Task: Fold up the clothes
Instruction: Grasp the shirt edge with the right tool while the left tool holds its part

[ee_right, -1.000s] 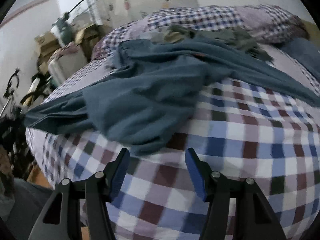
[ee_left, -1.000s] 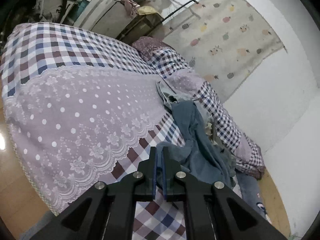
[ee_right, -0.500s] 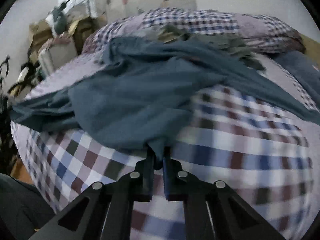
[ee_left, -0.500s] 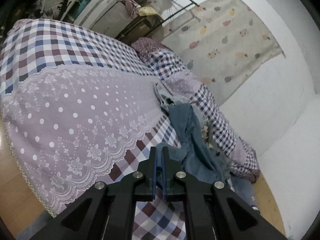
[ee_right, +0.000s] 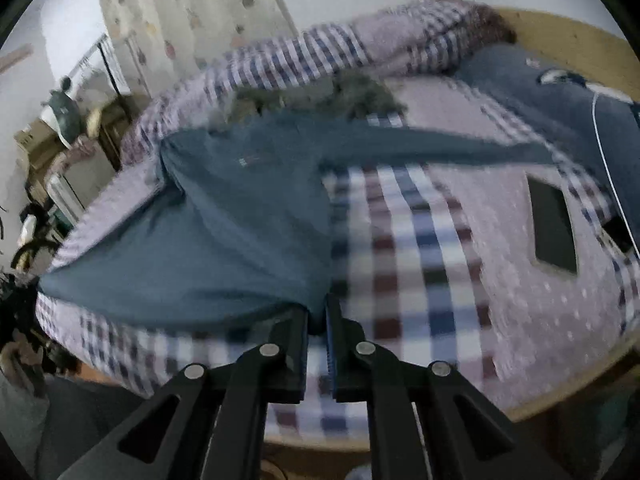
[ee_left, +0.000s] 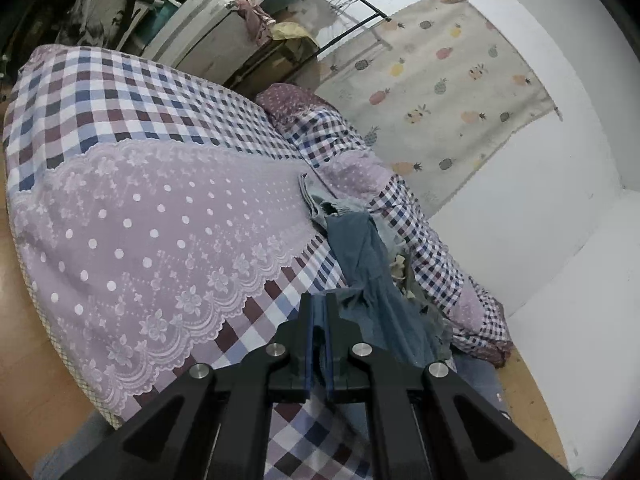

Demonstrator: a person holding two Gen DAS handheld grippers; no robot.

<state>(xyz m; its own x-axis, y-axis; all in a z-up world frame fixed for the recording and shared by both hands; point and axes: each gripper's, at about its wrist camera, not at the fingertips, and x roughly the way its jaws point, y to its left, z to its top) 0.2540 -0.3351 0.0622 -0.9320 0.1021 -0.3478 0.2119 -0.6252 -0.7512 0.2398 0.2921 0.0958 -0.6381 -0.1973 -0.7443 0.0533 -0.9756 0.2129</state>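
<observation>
Left wrist view: left gripper (ee_left: 319, 312) has its jaws pressed together, pinching an edge of the blue-grey garment (ee_left: 372, 280). From the pinch the cloth runs away in a bunched, ropey strip toward a heap of other clothes (ee_left: 340, 208) by the far bolster. All of it sits on the checked bedspread (ee_left: 120, 92), just beside the lilac lace panel (ee_left: 160, 232). Wall hanging with a pineapple print (ee_left: 440, 80) behind; not relevant.

Right wrist view: right gripper (ee_right: 318, 320) also has its jaws pressed together, clamped on the near hem of the same garment. The body of the shirt spreads left of the pinch over the bed, with one long sleeve (ee_right: 460, 146) trailing off to the right, flat on the covers. A dark flat rectangle (ee_right: 554, 232) lies well apart on the right; can't tell what it is. Frame is motion-blurred.

Step, as I read it: both hems are gripped and the shirt is in the lift-and-spread phase, before any fold. No crease made yet.

Next move needs: pull the two pinches apart to take the slack out, keep both clamps tight, clear the garment from the pile, lay it flat. Risk is dragging neighbouring clothes along, or the sleeve ending up tucked under.
</observation>
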